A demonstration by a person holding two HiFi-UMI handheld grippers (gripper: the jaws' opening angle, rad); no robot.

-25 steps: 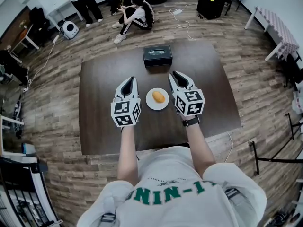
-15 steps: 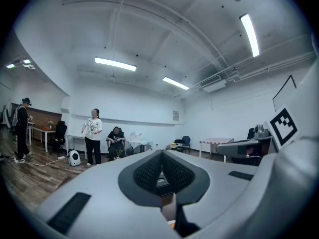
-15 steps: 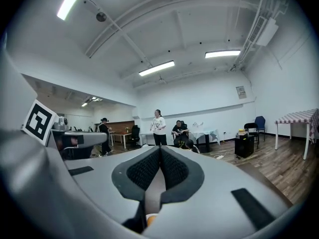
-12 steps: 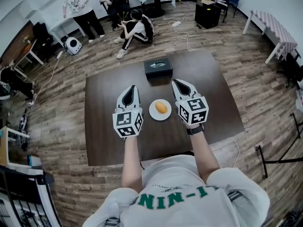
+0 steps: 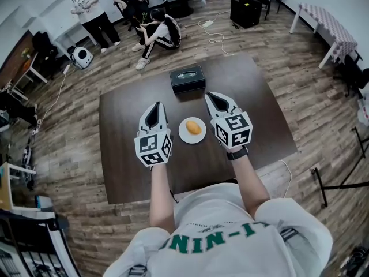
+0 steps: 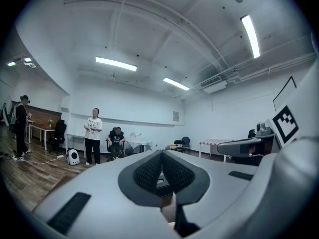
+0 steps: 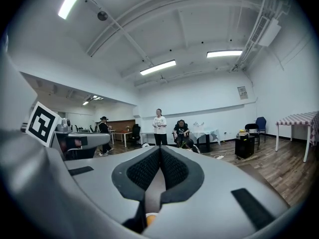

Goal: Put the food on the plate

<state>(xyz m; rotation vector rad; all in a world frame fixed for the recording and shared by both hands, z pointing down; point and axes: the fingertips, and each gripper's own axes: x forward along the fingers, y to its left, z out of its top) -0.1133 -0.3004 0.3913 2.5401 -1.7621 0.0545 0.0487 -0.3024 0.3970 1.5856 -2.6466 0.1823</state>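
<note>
Food (image 5: pixel 194 127) lies on the white plate (image 5: pixel 183 136) mid-worktop (image 5: pixel 127 172) in the head view, between the left gripper (image 5: pixel 156 106) and right gripper (image 5: pixel 211 97), touching neither. Left gripper view: fingers (image 6: pixel 149 172) closed together, nothing between them. Right gripper view: fingers (image 7: pixel 143 169) likewise closed, empty.

A dark brown table (image 5: pixel 253 114) stands on a wood-plank floor (image 5: pixel 75 154). A black box (image 5: pixel 187 78) lies near its far edge, about mid-width. A white plate (image 5: pixel 183 134) sits nearer the middle, on the person's side of the box and well apart from it
</note>
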